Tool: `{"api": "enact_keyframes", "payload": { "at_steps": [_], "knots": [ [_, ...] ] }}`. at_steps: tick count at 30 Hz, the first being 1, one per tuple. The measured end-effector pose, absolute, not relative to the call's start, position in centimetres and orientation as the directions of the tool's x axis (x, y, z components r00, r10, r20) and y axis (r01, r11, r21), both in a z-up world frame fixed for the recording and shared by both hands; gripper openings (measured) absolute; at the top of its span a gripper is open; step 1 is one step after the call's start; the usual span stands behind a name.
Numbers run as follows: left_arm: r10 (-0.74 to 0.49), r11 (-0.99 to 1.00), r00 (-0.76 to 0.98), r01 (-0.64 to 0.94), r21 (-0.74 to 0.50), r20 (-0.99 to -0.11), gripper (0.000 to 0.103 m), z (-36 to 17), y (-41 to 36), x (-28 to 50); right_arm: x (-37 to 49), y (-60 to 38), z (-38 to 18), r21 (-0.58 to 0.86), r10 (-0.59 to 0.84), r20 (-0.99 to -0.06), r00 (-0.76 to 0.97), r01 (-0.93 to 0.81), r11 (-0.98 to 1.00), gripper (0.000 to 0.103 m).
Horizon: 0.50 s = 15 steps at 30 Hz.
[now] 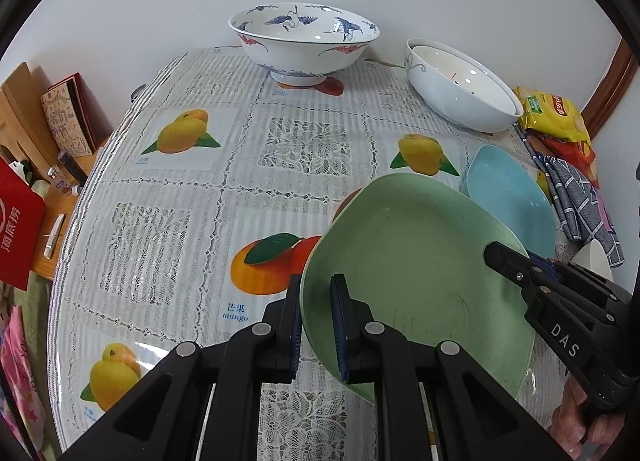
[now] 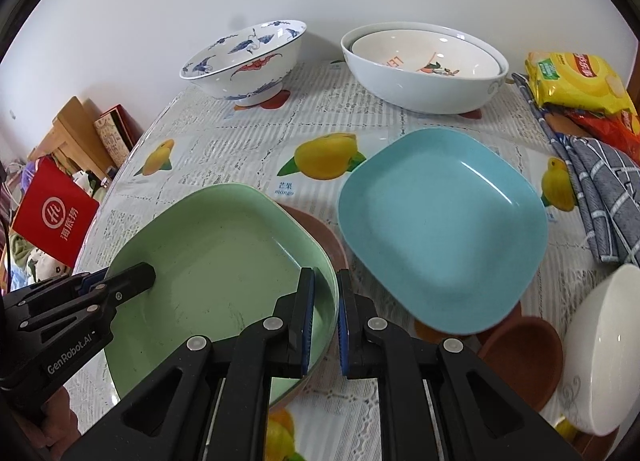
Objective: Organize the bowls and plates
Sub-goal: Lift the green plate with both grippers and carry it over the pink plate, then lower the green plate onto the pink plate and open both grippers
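A green square plate [image 1: 416, 273] [image 2: 216, 261] sits on top of a pink plate [image 2: 320, 237] near the table's front. My left gripper [image 1: 318, 325] is shut on the green plate's left rim. My right gripper [image 2: 325, 325] is shut on its right rim; it also shows in the left wrist view [image 1: 508, 261]. A blue square plate [image 2: 440, 229] [image 1: 508, 197] lies just right of the green one. A crane-patterned bowl [image 1: 304, 41] [image 2: 244, 61] and a white bowl with a smaller bowl nested inside [image 1: 460, 89] [image 2: 424, 65] stand at the back.
A brown dish [image 2: 524, 357] and a white bowl [image 2: 600, 349] sit at the front right. Snack packets [image 2: 580, 81] and a grey checked cloth [image 2: 600, 189] lie along the right edge. A red box [image 2: 56, 213] and wooden furniture [image 1: 24, 109] stand left of the table [image 1: 180, 189].
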<state>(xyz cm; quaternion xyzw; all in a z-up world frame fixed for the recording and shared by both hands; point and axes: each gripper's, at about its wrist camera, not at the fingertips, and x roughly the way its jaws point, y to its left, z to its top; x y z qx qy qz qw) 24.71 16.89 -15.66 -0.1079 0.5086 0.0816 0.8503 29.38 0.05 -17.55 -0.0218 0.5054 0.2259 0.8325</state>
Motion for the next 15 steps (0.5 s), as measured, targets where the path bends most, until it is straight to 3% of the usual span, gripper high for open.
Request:
{"api": "enact_keyframes", "payload": {
  "at_steps": [10,15],
  "knots": [
    [0.022,0.966,0.459,-0.240,-0.100,-0.888,0.013,-16.36,16.93,25.12,30.25,0.71,-17.78,0.133,0.323,-0.851,0.415,-0.425,0.895,0.012],
    [0.021,0.970,0.470,-0.225,-0.096,-0.883,0.014,-15.95,16.81,24.83,30.10,0.94,-17.61,0.115,0.323,-0.849,0.419,-0.449,0.886,0.021]
  ]
}}
